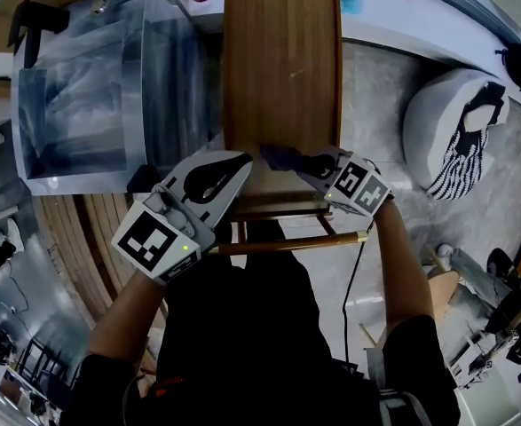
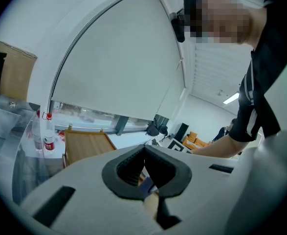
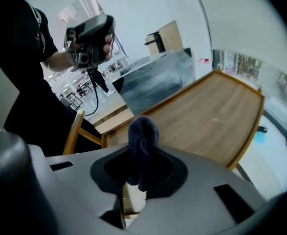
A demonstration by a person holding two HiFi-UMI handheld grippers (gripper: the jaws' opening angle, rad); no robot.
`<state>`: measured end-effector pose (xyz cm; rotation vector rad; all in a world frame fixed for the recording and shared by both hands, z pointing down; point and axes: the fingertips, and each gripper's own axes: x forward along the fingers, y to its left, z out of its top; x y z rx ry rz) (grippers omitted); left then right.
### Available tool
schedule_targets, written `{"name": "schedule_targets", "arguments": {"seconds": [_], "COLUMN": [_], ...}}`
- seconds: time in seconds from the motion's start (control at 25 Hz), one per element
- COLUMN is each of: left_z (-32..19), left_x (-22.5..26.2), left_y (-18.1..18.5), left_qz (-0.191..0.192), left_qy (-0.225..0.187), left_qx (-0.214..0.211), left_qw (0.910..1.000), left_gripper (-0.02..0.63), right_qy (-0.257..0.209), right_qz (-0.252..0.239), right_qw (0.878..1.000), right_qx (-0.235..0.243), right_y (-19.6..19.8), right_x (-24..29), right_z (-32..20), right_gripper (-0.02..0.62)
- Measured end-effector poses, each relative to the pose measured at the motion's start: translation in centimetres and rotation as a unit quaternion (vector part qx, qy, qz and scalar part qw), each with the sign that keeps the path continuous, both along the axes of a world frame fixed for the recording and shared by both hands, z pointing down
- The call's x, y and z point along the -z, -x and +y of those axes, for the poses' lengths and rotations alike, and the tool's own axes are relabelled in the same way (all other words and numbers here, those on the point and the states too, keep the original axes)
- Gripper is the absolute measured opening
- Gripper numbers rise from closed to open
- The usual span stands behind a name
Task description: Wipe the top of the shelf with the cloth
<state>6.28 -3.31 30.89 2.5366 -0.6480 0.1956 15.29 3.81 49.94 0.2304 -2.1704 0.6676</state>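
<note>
Looks steeply down on a wooden shelf [image 1: 282, 60], its flat top edged by raised rails. Holds the right tongs [image 1: 306, 162] at the near edge of that top, clamped tight on a bunched dark blue cloth [image 1: 276, 156] poking out past the tips, over the wood. Holds the left tongs [image 1: 240, 160] just beside, by the near left corner, drawn together with nothing gripped. Shows a clear plastic box [image 1: 82, 96] left of the shelf.
</note>
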Motion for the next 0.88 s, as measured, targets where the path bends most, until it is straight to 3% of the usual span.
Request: {"name": "schedule_targets", "arguments": {"seconds": [0.16,0.32,0.48,0.6,0.88], "left_z": [-0.8,-1.9,-2.6,-3.0,-3.9], "left_x": [-0.2,-0.6,-2.0,-2.5,-4.1], "left_y": [-0.5,-0.8,-0.1,0.0,0.1], "left_qz": [-0.006,-0.001,-0.025,-0.021,-0.03], "left_qy": [0.001,0.002,0.015,0.034,0.055], "left_qx": [0.003,0.009,0.02,0.034,0.06], "left_qw": [1.0,1.0,0.9994,0.9986,0.9962], "left_gripper": [0.017,0.017,0.017,0.017,0.017], "right_qy": [-0.083,-0.156,-0.202,-0.231,-0.317], "right_qz": [0.007,0.038,0.065,0.081,0.14], "right_qw": [0.995,0.982,0.969,0.96,0.921], "right_qx": [-0.054,-0.097,-0.123,-0.139,-0.178], "right_y": [-2.9,-6.0,-7.8,-9.0,-11.7], "right_x": [2.7,3.5,3.1,2.8,2.8], "right_z": [-7.0,-13.9,-20.1,-24.5,-33.4], "right_gripper": [0.054,0.054,0.054,0.054,0.054]}}
